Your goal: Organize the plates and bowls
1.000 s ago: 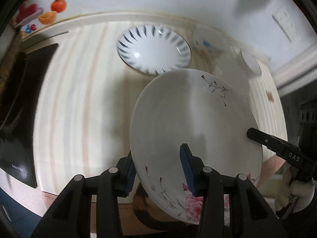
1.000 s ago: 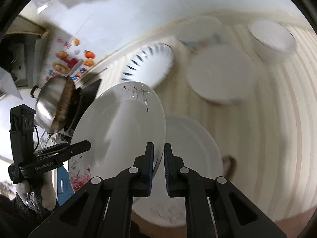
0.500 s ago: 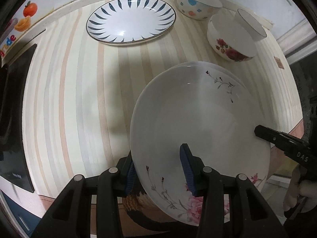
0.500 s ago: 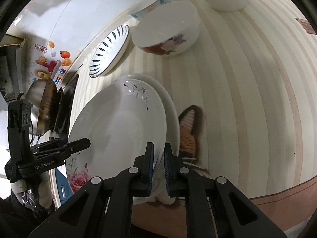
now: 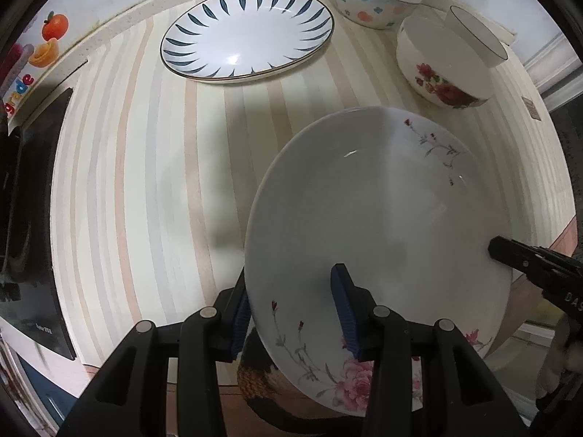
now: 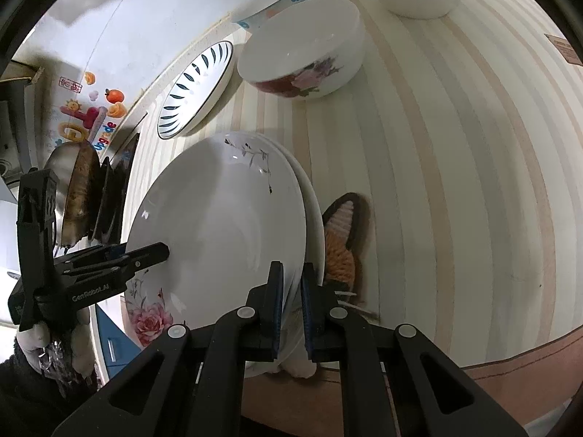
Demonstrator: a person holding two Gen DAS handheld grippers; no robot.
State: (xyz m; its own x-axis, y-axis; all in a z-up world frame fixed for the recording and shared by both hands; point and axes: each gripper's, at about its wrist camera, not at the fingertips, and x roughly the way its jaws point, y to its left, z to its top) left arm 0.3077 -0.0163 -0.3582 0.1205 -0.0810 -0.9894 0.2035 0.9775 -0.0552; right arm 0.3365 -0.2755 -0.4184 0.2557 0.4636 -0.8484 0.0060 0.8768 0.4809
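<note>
Both hand-held grippers have lowered the floral plate onto the white plate on the desk. Left hand-held gripper and right hand-held gripper remain clamped on its rim; release appears next.

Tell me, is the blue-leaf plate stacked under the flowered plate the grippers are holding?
No, the blue-leaf plate lies apart on the striped counter, well beyond the flowered plate.
</note>
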